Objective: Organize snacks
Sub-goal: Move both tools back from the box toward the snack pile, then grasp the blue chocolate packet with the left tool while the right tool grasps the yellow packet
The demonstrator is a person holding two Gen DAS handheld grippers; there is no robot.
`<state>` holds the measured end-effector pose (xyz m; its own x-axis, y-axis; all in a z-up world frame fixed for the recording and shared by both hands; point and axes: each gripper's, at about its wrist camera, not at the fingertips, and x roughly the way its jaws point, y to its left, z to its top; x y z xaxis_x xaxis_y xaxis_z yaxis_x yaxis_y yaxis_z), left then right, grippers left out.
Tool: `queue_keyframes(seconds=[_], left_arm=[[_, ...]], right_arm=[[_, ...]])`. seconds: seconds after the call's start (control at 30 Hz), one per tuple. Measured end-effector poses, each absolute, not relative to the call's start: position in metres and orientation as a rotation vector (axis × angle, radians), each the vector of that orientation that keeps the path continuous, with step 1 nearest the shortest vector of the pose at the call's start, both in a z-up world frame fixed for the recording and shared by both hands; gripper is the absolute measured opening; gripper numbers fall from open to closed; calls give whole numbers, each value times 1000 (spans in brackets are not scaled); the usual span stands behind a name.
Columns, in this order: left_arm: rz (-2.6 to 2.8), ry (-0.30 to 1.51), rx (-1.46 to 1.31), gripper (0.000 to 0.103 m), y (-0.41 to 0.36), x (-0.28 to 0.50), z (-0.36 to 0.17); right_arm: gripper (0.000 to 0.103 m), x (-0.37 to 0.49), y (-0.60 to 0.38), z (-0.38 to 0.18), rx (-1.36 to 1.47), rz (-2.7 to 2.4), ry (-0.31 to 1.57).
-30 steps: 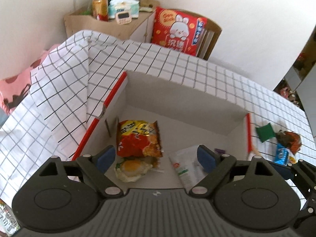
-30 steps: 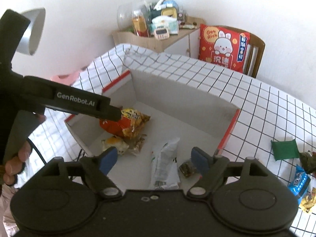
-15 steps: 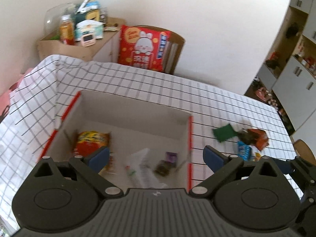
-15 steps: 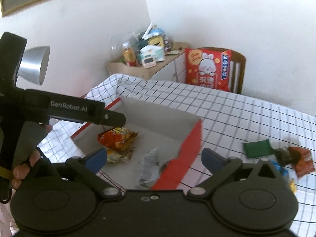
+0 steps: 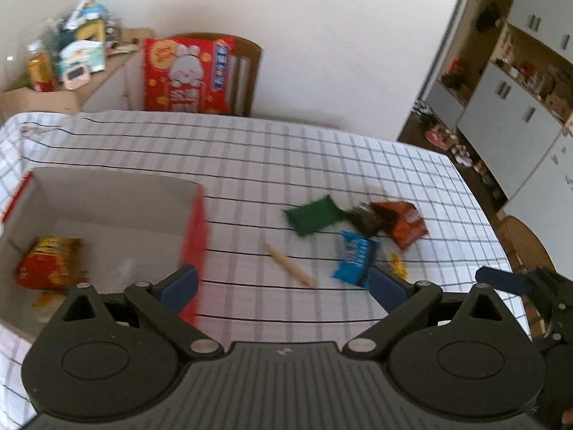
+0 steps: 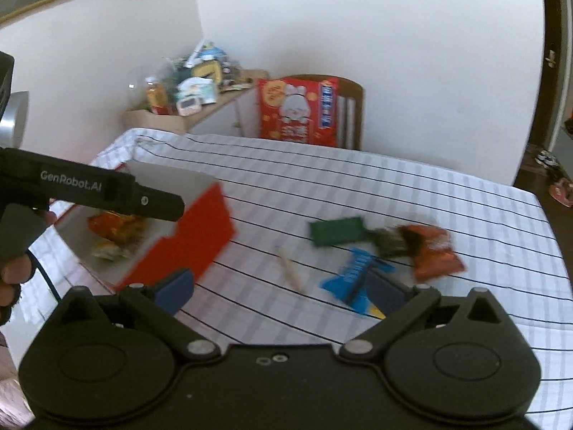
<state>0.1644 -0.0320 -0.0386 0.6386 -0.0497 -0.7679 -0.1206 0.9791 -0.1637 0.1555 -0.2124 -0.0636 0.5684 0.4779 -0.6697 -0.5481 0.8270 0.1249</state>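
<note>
An open box with red sides (image 5: 195, 229) (image 6: 186, 240) stands on the checked tablecloth at the left and holds a red-yellow snack bag (image 5: 48, 259) (image 6: 116, 224). To its right lie loose snacks: a green packet (image 5: 311, 215) (image 6: 338, 231), a dark packet (image 5: 365, 218), an orange-red packet (image 5: 403, 224) (image 6: 431, 254), a blue packet (image 5: 354, 258) (image 6: 354, 272) and a thin stick (image 5: 290, 265) (image 6: 292, 272). My left gripper (image 5: 283, 285) is open and empty above the cloth between box and snacks. My right gripper (image 6: 279, 292) is open and empty near the blue packet.
A wooden chair with a red rabbit-print bag (image 5: 188, 71) (image 6: 299, 109) stands behind the table. A side cabinet with bottles and clutter (image 5: 68, 68) (image 6: 186, 98) is at the back left. Cupboards (image 5: 508, 107) are at the right. The table edge (image 5: 501, 251) runs along the right.
Both grippers have swung right, away from over the box toward the loose snacks. The box now sits at the left of both views. Both stay open and empty.
</note>
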Motion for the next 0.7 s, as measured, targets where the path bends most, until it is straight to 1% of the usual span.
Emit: queue_keyframes(seconds=[0.13, 0.3, 0.53, 0.7], left_arm=[[19, 903, -180, 102, -66, 185, -51], [20, 953, -140, 102, -98, 217, -71], [76, 1024, -90, 101, -124, 257, -107], [97, 1055, -68, 101, -132, 280, -126]], right_arm=[[101, 167, -241, -72, -126, 590, 769], [98, 186, -267, -96, -159, 583, 813], [85, 214, -282, -132, -178, 573, 871], [81, 228, -279, -150, -206, 591, 874]])
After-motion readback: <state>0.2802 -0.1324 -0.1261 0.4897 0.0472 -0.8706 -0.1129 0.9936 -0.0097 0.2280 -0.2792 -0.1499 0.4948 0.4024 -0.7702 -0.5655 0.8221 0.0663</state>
